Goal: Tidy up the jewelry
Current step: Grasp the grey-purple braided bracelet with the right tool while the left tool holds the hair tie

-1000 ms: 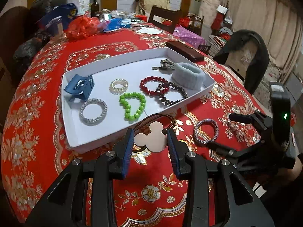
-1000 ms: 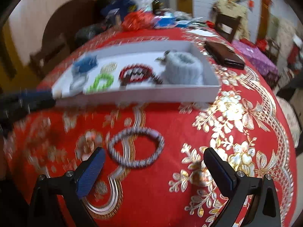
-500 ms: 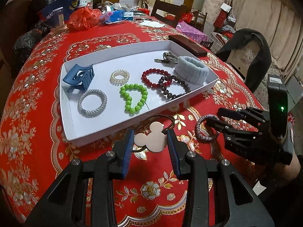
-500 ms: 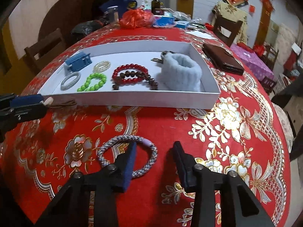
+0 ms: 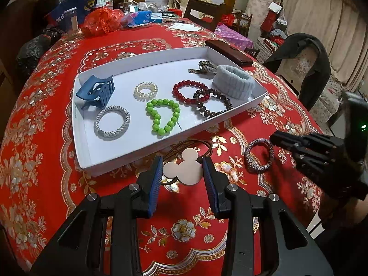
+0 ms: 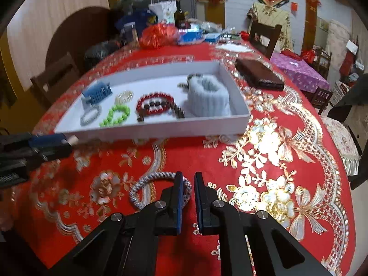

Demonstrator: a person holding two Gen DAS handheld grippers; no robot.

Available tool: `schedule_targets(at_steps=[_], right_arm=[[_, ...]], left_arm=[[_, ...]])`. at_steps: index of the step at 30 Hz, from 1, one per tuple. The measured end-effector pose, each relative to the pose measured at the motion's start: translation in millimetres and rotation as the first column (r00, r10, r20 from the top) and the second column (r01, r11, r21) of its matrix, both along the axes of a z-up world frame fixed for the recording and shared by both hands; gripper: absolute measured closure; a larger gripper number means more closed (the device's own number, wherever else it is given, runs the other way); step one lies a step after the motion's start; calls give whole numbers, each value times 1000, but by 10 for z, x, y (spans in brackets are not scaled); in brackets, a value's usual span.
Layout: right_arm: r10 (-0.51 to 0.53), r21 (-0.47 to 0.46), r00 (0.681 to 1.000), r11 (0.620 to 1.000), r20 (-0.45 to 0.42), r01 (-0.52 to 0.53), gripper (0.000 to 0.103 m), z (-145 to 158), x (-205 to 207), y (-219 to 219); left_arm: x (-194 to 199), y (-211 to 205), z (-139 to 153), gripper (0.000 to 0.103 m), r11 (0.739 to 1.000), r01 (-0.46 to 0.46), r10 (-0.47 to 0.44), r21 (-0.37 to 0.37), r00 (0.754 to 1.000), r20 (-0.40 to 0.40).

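Note:
A white tray (image 5: pixel 85 151) on the red tablecloth holds a blue claw clip (image 5: pixel 96 90), several bead bracelets, a grey braided ring and a light blue scrunchie (image 5: pixel 233 84). My left gripper (image 5: pixel 182 172) is shut on a white mouse-head pendant (image 5: pixel 184 169) with a brown cord, just in front of the tray. My right gripper (image 6: pixel 188 184) is shut on the near side of a purple-grey braided hair tie (image 6: pixel 147 181), which lies on the cloth; it also shows in the left wrist view (image 5: pixel 258 155).
A dark brown wallet (image 5: pixel 227 51) lies behind the tray. Bags, a bottle and boxes crowd the far side of the table (image 5: pixel 103 20). Chairs stand around the table, one draped with a dark jacket (image 5: pixel 306 66).
My right gripper came in over the braided hair tie and its jaws closed from wide open onto the tie's rim. My left gripper has stayed shut on the pendant.

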State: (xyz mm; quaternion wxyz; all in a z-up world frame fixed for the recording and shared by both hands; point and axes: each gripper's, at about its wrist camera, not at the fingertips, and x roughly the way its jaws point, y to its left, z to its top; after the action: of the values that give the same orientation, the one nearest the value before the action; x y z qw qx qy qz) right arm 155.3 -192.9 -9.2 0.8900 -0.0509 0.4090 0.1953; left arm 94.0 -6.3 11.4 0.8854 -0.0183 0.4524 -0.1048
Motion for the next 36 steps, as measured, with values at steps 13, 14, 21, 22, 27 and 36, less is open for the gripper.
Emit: schedule_targets(at_steps=[13, 14, 21, 22, 27, 36], right_arm=[[-3, 7, 999, 1000, -53, 4, 92, -43, 20, -2], [-2, -1, 998, 1000, -68, 2, 87, -87, 26, 2], [29, -33, 999, 999, -41, -30, 60, -103, -27, 75], [31, -30, 998, 999, -48, -33, 60, -125, -10, 80], [27, -135, 998, 990, -53, -34, 35, -316, 54, 159], [-50, -151, 992, 988, -115, 33, 0, -453, 118, 57]], left_arm=[[16, 14, -64, 69, 1000, -15, 15, -9, 1000, -27], [19, 15, -67, 69, 1000, -16, 16, -9, 999, -28], [14, -29, -83, 69, 1000, -1, 1, -6, 999, -32], [13, -31, -83, 69, 1000, 0, 0, -6, 999, -32], [14, -11, -82, 69, 1000, -6, 6, -8, 999, -33], [15, 0, -79, 69, 1000, -9, 9, -10, 999, -34]])
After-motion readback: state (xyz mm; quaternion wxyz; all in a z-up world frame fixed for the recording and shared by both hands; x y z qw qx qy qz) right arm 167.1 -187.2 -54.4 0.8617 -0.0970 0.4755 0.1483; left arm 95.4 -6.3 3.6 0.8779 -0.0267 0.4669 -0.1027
